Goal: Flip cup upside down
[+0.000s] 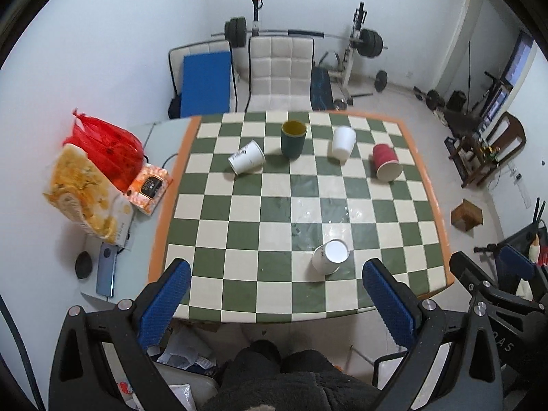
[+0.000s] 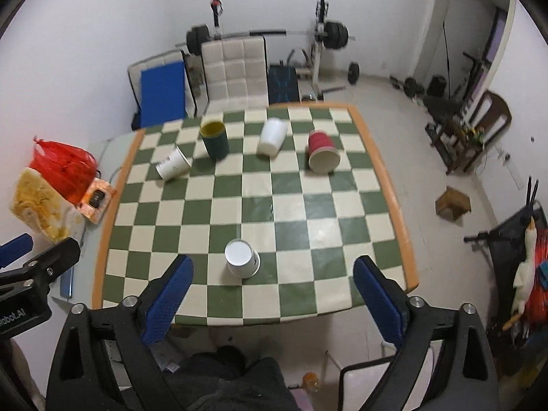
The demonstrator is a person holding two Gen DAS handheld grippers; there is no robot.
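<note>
A white paper cup (image 1: 329,256) stands upside down near the front of the checkered table (image 1: 428,185); it also shows in the right wrist view (image 2: 241,258). Farther back a white printed cup (image 1: 246,161) lies on its side, a dark green cup (image 1: 293,138) with a yellow inside stands upright, a plain white cup (image 1: 342,143) stands upside down and a red cup (image 1: 386,161) lies tilted with its mouth toward me. My left gripper (image 1: 277,274) is open and empty above the front edge. My right gripper (image 2: 274,274) is open and empty, just right of the near cup.
On a grey side surface to the left lie a red plastic bag (image 1: 102,147), a yellow snack bag (image 1: 85,191), an orange packet (image 1: 149,188) and a phone (image 1: 107,270). A white chair (image 1: 281,72) and a barbell rack (image 1: 356,44) stand behind the table. A cardboard box (image 1: 466,213) sits on the floor to the right.
</note>
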